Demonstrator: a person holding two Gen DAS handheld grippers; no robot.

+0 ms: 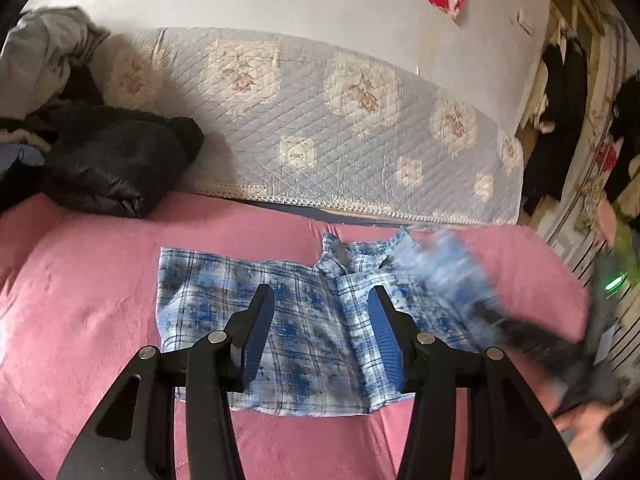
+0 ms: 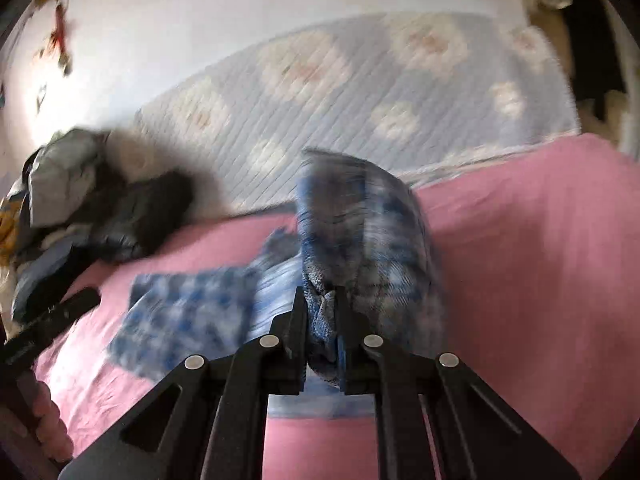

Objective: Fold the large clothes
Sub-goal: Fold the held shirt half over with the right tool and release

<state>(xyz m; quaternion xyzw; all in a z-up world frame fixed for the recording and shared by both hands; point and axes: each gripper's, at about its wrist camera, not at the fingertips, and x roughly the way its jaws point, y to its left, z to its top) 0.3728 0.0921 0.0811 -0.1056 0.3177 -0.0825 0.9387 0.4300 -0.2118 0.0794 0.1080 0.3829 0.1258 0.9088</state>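
The right tool (image 2: 320, 300) pinched a raised side of the plaid shirt (image 1: 280, 320), which lay on the pink bed (image 1: 80, 300). The left tool (image 1: 320, 304) hovered spread, empty. Advised: carry the fold across flat, edges aligned.

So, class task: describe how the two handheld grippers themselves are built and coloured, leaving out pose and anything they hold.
The left gripper has matte black angular linkage arms with cut-out slots, round silver pivot pins, and ribbed blue pads on the inner faces of its fingers. The right gripper has the same black linkage and silver pins; a sliver of blue pad shows. No cables or markings are visible.
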